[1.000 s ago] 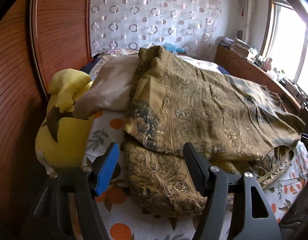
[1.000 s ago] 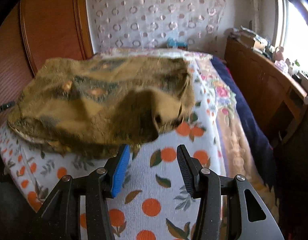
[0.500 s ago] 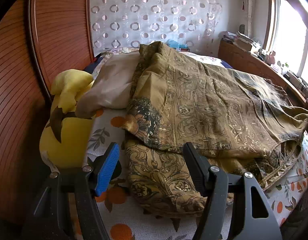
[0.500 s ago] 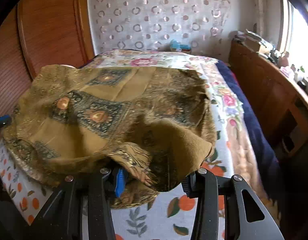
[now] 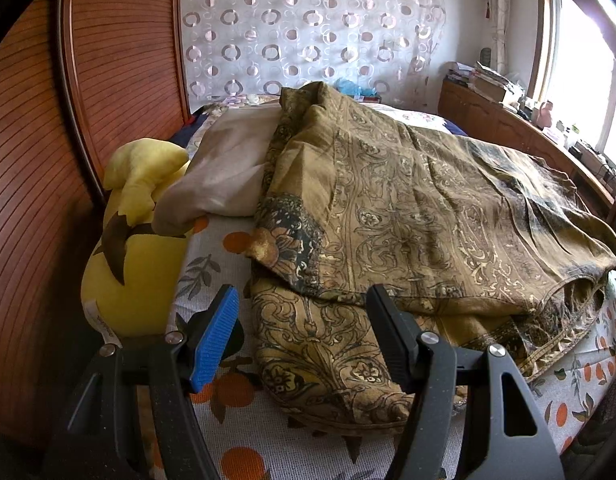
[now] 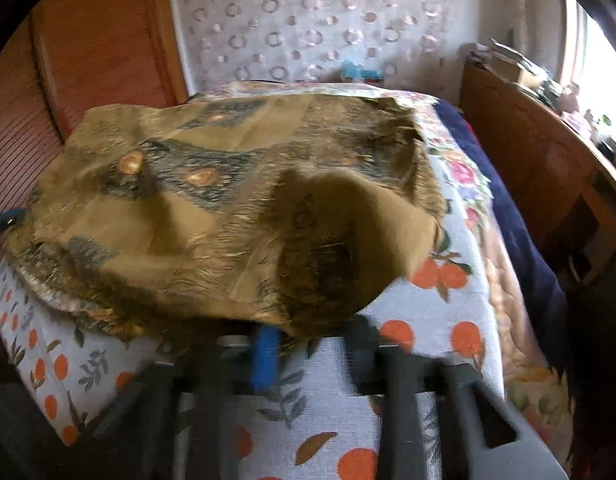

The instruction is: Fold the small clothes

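- 1 olive-gold, paisley-printed woven garment (image 5: 428, 220) is lying spread across the white bedsheet with orange-fruit print (image 5: 212, 264). Its far edge is riding up onto a beige pillow (image 5: 228, 168), beside a yellow plush toy (image 5: 136, 264).
- 2 layers are showing in the left wrist view: an upper panel is resting over a lower flap that is reaching toward the camera.
- Left gripper (image 5: 302, 296) is hovering with its jaws wide apart. The lower flap is lying between the fingers, and neither pad is pressing on it.
- Right gripper (image 6: 312, 336) has just been closing its jaws. The garment's near hem is draping over the fingertips, but blur is hiding whether it is pinched, so I cannot tell.
- Handling judgement: the cloth is looking light, thin and limp. It is likely sagging and creasing wherever unsupported, with little risk of damage.
- Grip judgement: the hem corners are offering the best hold, 1 per gripper. Pinching both layers together near an edge should keep the fold from slipping apart.
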The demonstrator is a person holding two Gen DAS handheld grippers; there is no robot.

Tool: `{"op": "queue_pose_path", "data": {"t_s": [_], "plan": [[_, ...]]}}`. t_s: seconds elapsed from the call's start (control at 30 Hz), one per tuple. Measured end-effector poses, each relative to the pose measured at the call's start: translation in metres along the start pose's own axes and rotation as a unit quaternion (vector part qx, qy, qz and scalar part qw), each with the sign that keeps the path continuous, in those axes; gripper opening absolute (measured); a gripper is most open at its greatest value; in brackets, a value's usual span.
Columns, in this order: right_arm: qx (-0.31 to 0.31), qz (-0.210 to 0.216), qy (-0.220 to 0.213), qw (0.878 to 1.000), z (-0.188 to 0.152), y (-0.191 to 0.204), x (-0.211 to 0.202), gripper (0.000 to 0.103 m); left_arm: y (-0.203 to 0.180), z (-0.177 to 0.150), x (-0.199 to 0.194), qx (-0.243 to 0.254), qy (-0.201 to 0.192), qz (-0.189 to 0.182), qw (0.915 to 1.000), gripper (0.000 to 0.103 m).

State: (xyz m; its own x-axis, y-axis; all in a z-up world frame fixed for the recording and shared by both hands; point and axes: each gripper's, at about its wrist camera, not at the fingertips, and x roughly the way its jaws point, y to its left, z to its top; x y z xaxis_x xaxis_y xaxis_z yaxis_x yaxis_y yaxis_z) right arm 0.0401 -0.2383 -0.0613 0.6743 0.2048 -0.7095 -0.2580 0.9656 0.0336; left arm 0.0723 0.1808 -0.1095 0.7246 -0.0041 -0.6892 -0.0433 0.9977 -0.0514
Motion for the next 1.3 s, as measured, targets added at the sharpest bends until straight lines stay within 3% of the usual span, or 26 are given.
{"op": "queue_pose_path", "data": {"t_s": [0.1, 0.3, 0.47, 0.73, 0.87, 0.9, 1.03, 1.3], "plan": [[0.008, 0.013, -0.004, 1.000, 0.001, -0.007, -0.011, 0.005, 0.000, 0.000, 0.000, -0.001, 0.000, -0.001, 1.0000, 0.067], [0.031, 0.045, -0.077, 0.996, 0.026, -0.019, -0.083, 0.005, 0.000, 0.001, 0.001, -0.001, 0.000, 0.001, 1.0000, 0.067], [0.018, 0.033, -0.114, 0.993, 0.037, -0.009, -0.101, 0.005, 0.002, 0.001, 0.002, -0.003, 0.001, -0.001, 1.0000, 0.067], [0.012, 0.015, -0.070, 0.997, 0.023, -0.009, -0.068, 0.005, 0.004, 0.001, 0.003, -0.005, 0.003, 0.000, 1.0000, 0.067], [0.017, 0.012, -0.031, 0.999, 0.010, -0.013, -0.052, 0.011, 0.006, 0.003, 0.005, -0.007, 0.007, 0.000, 1.0000, 0.067], [0.016, 0.010, -0.022, 1.000, 0.007, -0.011, -0.052, 0.013, 0.007, 0.003, 0.006, -0.007, 0.008, 0.001, 0.9999, 0.067], [0.010, 0.005, 0.014, 1.000, -0.002, -0.009, -0.036, 0.040, 0.008, 0.003, 0.008, -0.012, 0.014, 0.003, 0.9998, 0.067], [-0.018, 0.007, -0.006, 1.000, -0.001, -0.002, -0.056, 0.044, 0.009, 0.006, 0.006, -0.021, 0.014, 0.002, 0.9997, 0.067]]}}
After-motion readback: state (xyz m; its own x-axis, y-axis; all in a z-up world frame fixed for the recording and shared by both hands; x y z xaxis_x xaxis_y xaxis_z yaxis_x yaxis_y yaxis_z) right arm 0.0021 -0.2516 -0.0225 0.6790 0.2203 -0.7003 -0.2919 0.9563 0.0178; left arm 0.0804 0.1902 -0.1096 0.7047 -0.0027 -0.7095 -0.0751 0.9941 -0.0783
